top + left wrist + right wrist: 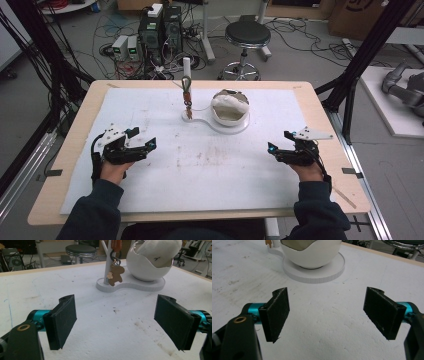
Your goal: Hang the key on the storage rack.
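Bowl point(229, 119) on white stand point(202, 121) holds cream plush point(230, 104).

grippers: 2, left gripper point(141, 139) and right gripper point(278, 141) | white stands point(227, 129): 1 | egg-shaped bowls point(229, 107): 1 | keychains point(187, 98): 1 | stools point(247, 36): 1 | tables point(75, 142): 1

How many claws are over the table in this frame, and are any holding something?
2. The left claw sits over the white mat's left side, the right claw over its right side; both are open and empty.
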A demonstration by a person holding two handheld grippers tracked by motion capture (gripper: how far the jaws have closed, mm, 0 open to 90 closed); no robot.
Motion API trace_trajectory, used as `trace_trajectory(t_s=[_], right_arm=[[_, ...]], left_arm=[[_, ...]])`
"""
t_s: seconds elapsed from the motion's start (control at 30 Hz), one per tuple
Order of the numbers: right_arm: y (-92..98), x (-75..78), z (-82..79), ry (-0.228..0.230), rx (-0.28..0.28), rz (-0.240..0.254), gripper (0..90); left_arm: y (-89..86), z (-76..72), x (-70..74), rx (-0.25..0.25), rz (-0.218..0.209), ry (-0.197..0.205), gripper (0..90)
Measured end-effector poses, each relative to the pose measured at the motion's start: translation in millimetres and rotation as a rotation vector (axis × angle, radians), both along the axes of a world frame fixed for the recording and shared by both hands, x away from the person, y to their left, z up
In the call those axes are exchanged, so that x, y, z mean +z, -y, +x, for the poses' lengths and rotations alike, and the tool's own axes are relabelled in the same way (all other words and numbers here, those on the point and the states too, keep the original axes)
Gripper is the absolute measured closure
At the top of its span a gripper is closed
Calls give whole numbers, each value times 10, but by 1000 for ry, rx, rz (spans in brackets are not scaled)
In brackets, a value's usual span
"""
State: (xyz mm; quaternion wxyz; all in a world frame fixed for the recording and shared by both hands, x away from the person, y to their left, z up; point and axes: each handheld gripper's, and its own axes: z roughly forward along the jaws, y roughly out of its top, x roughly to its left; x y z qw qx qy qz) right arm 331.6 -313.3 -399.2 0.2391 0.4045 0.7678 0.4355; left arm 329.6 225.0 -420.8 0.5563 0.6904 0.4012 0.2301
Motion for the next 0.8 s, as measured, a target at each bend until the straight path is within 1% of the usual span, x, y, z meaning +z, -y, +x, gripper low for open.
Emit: trace_trajectory(t_s=[0.07, 0.27, 0.8], right_arm=[[-1, -2, -1, -3, 0, 2, 213], [-10, -8, 0, -10, 1, -1, 212], [-5, -8, 5, -8, 5, 2, 213]], left_arm=[[2, 1, -2, -2, 0, 0, 178], [0, -10, 18, 0, -10, 25, 178], [-16, -6, 30, 8, -13, 30, 178]])
